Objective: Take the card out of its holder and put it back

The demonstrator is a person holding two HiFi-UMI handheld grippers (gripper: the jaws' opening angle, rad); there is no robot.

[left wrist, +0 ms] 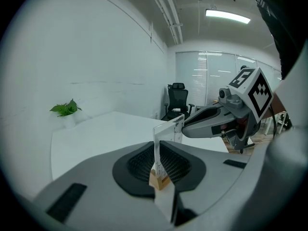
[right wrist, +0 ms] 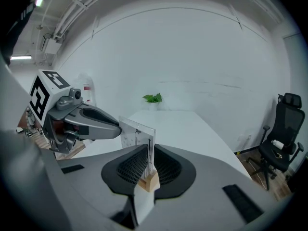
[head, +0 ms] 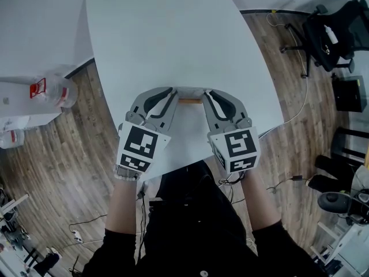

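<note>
A pale, see-through card (left wrist: 168, 133) stands upright in a small wooden holder (left wrist: 160, 179) at the near edge of the white table (head: 167, 33). From above, only the holder (head: 190, 101) shows as a thin wooden strip between both grippers. My left gripper (head: 173, 97) closes on the card's left end, with its pads tight on both faces (left wrist: 156, 150). My right gripper (head: 206, 98) closes on the opposite end (right wrist: 148, 153). In the right gripper view the card (right wrist: 137, 134) rises from the holder (right wrist: 147, 181), and the left gripper (right wrist: 115, 128) pinches its far edge.
A small potted plant (right wrist: 153, 98) sits at the table's far end. A black office chair (head: 331, 30) stands on the wooden floor to the right, and plastic jugs (head: 52, 90) to the left. A white cable (head: 300, 105) trails off the table's right side.
</note>
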